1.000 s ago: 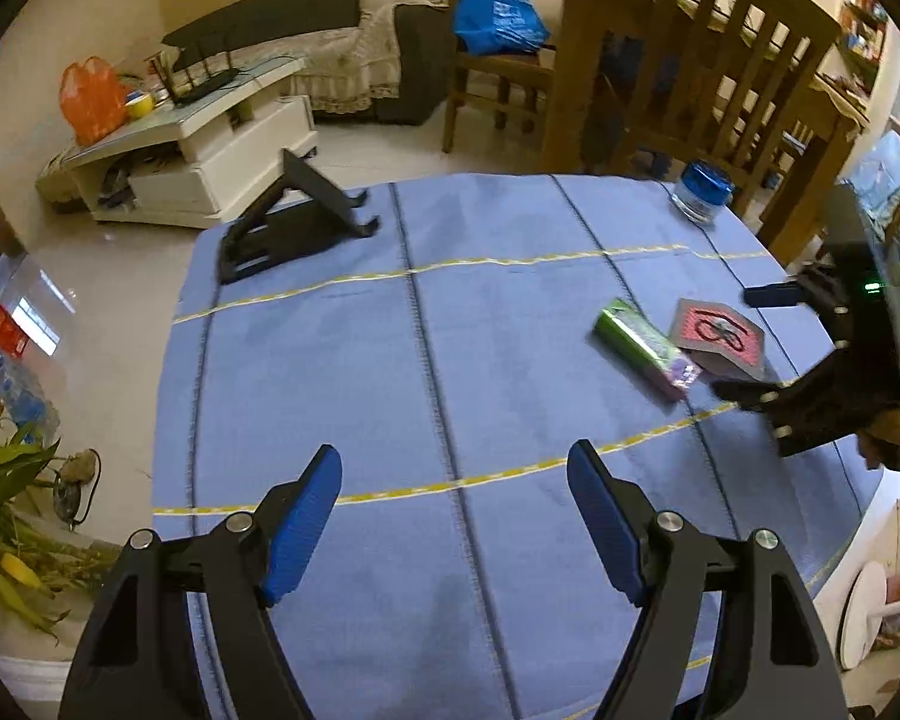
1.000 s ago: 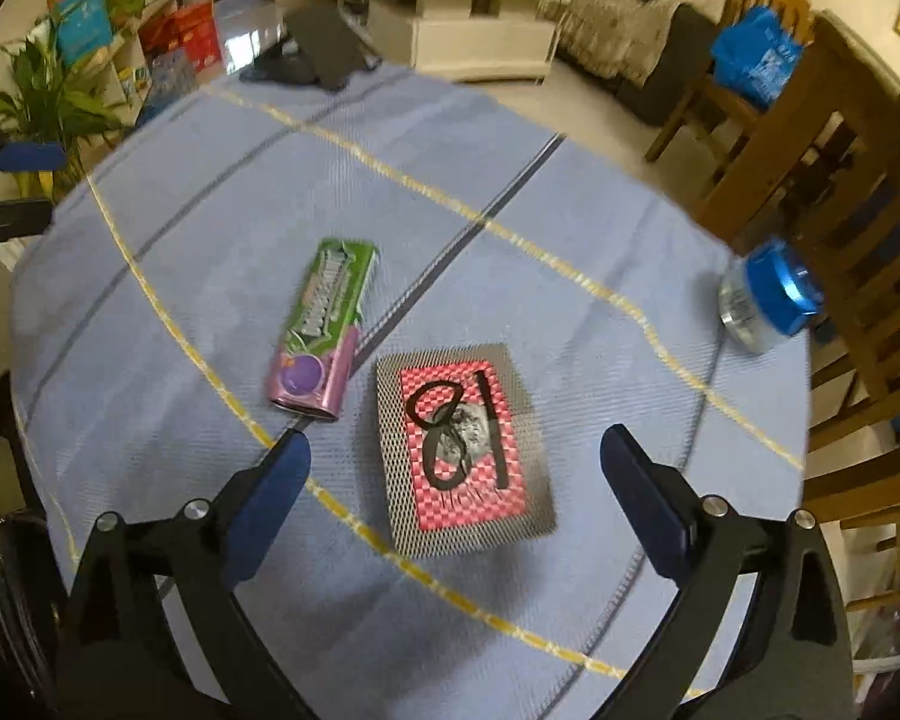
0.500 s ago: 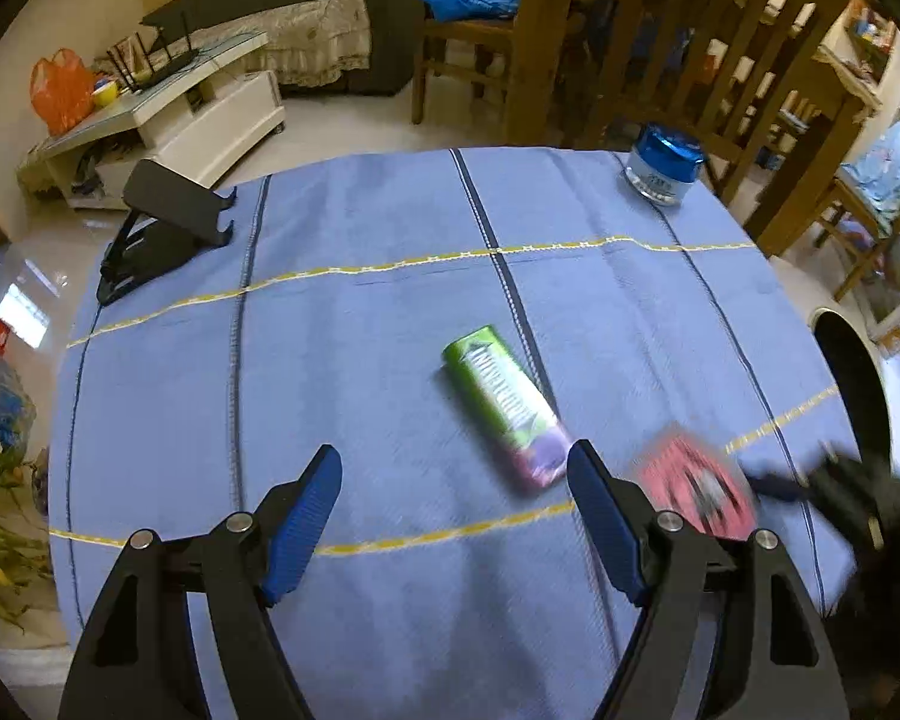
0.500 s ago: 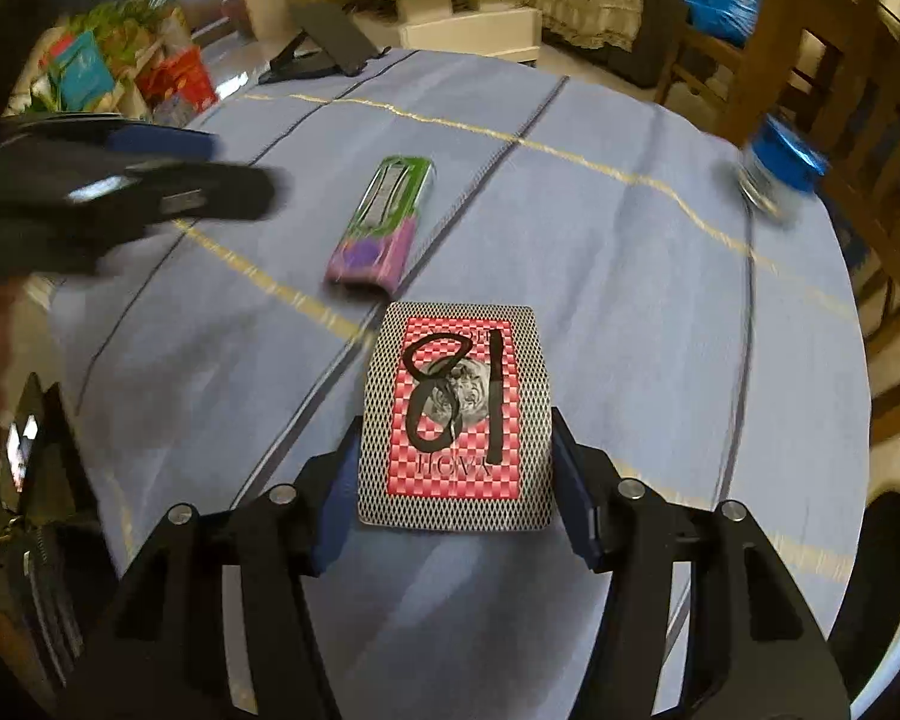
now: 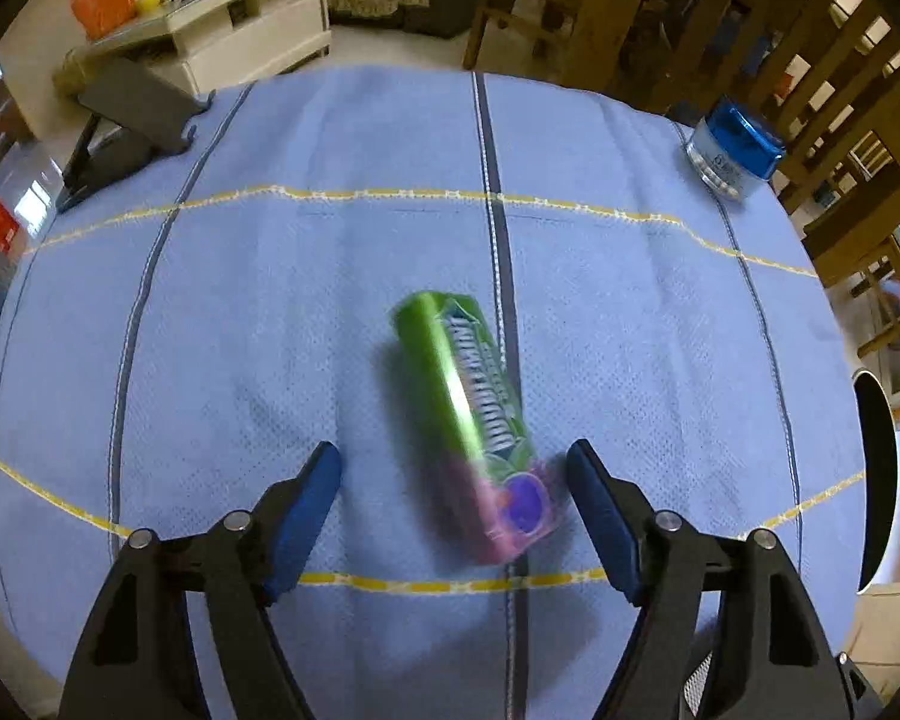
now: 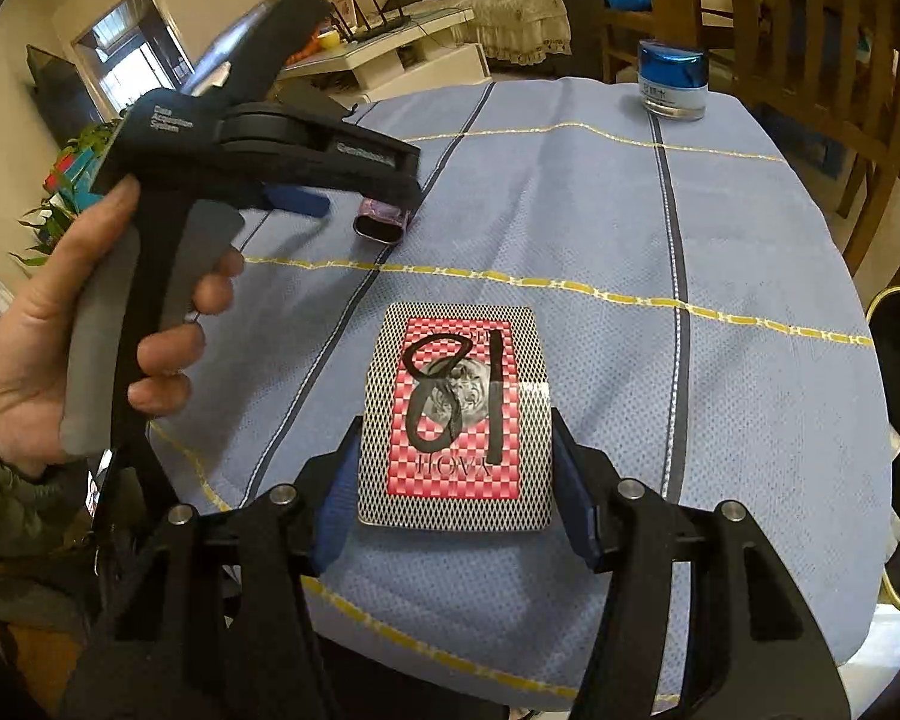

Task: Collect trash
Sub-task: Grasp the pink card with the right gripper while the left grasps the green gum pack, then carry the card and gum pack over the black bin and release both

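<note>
Right gripper (image 6: 455, 504): blue pads clamped on the two long edges of the playing-card box (image 6: 457, 420), red-and-white checker print with "18" inked over it. The jaws have just been closing, and the box sits between them. Box appears lifted clear of the blue tablecloth (image 6: 720, 276), near the table's front edge. Judged light, stiff cardboard with a slick printed face; an edge grip across the narrow width suits it, and hard squeezing could crush the walls.

Left gripper (image 5: 453, 468): jaws apart, nothing pressed. The candy tube (image 5: 474, 414), green wrapper with a purple end, lies flat on the cloth, its purple end between the open pads and much nearer the right-hand pad, whether touching I cannot tell; the green end points away. Judged light, glossy and rounded, so likely to roll or slip; take it across the body near mid-length.

Farther back: blue-lidded jar (image 5: 732, 150) at the far right edge, black folding stand (image 5: 132, 120) at the far left.
</note>
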